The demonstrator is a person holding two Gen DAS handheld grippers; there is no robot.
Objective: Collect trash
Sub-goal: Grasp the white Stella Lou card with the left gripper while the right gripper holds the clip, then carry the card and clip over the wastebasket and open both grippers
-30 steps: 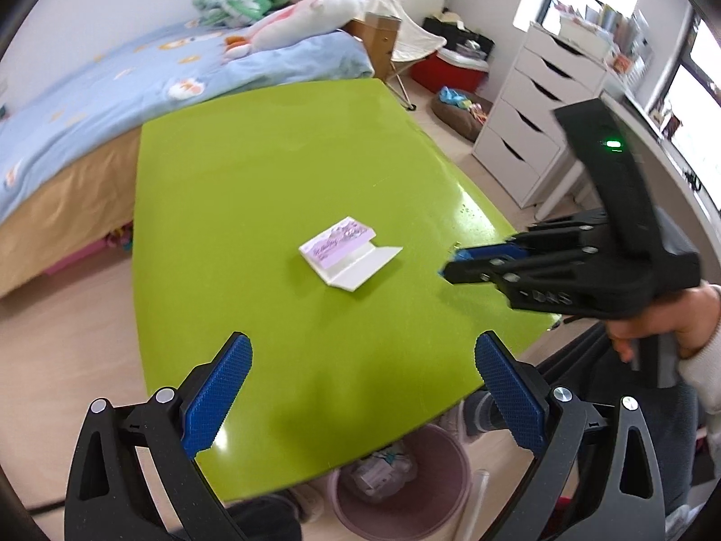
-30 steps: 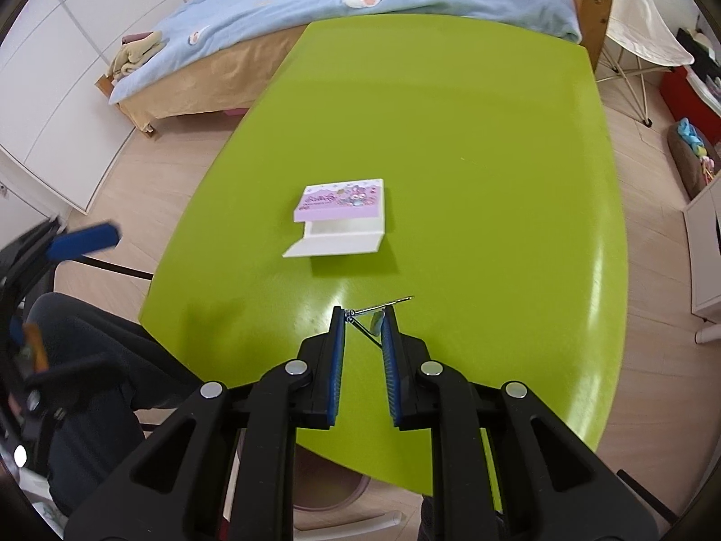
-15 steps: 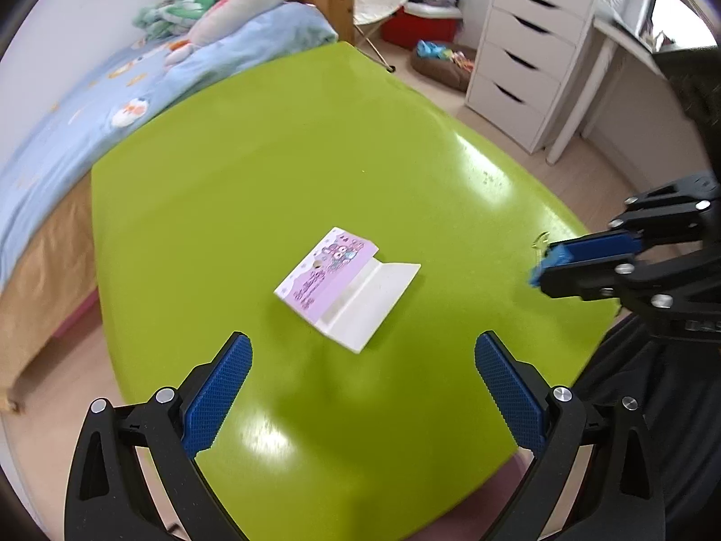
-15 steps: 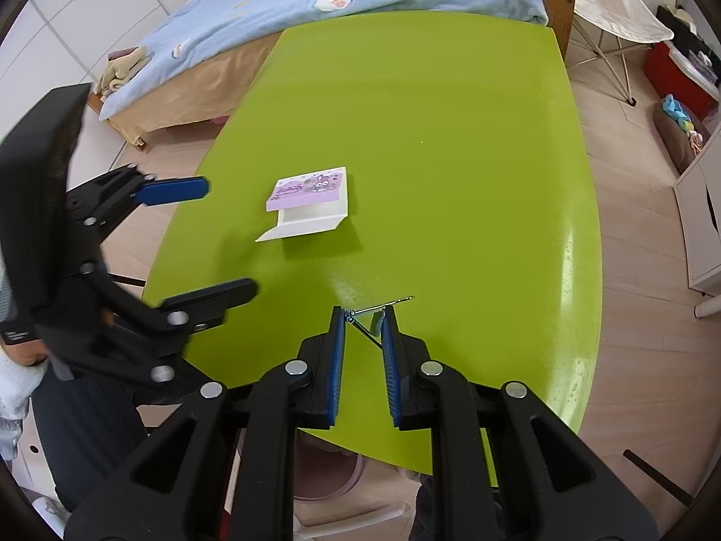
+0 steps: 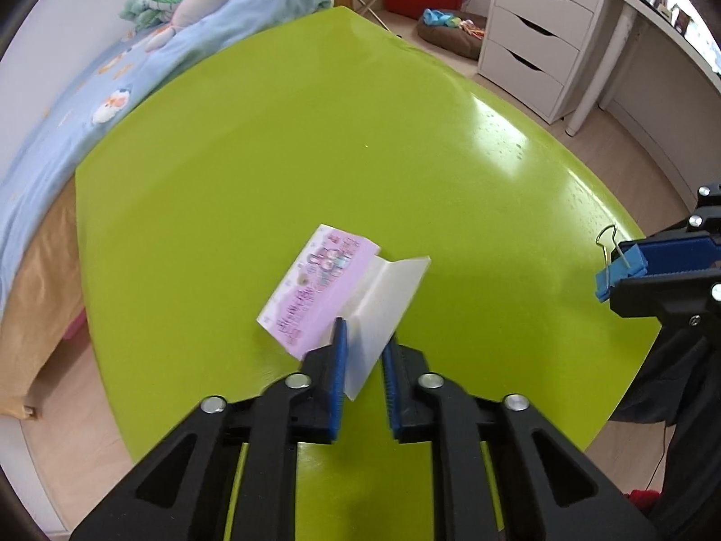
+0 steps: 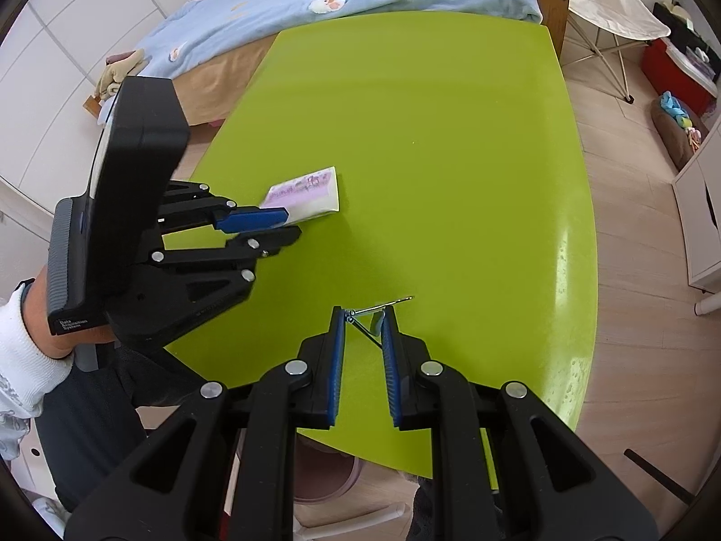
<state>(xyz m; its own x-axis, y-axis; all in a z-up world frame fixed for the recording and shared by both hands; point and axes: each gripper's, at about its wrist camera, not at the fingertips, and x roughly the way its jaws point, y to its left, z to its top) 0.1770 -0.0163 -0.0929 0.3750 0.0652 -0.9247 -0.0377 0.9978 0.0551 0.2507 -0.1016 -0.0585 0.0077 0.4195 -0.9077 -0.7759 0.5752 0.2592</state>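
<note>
Lower centre: left gripper (image 5: pixel 362 351) closing onto white flap of pink carton (image 5: pixel 315 288), on green table (image 5: pixel 315 135). Right edge: right gripper (image 5: pixel 606 277) clamped on binder clip (image 5: pixel 608 243). Step: pickup; next, probably lift, carry to bin.

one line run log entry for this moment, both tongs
left tongs: closing, white flap of opened pink printed box between them | right tongs: shut on small metal binder clip | green table
</note>
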